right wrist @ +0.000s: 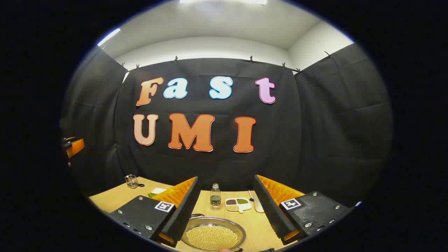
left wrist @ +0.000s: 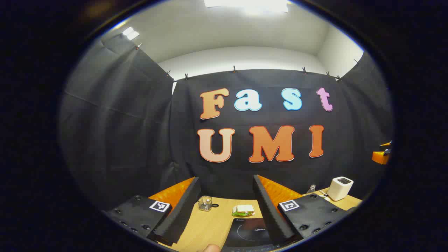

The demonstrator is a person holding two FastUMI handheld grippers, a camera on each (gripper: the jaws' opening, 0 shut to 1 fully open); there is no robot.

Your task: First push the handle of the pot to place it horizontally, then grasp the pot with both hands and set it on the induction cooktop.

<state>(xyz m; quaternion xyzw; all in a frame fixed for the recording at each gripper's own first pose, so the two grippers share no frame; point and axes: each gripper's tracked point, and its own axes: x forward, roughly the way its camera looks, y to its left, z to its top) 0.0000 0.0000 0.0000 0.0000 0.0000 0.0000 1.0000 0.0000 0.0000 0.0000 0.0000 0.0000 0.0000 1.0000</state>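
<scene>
left gripper: jaws wide apart, holding nothing, raised over the table.
right gripper: jaws wide apart, holding nothing.
induction cooktop: low, just ahead of the left gripper, so this hand is nearer.
pot: can't make it out; handle axis unknown.
near cooktop: sandwich just behind it, glass jar to its left, white box well to its right.
under right gripper: metal tray of beans; bottle and divided dish beyond it.
in the way: cooktop top looks bare.

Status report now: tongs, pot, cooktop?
Left tongs open above induction cooktop. Right tongs open over pot of beans. Bottle beyond pot.
</scene>
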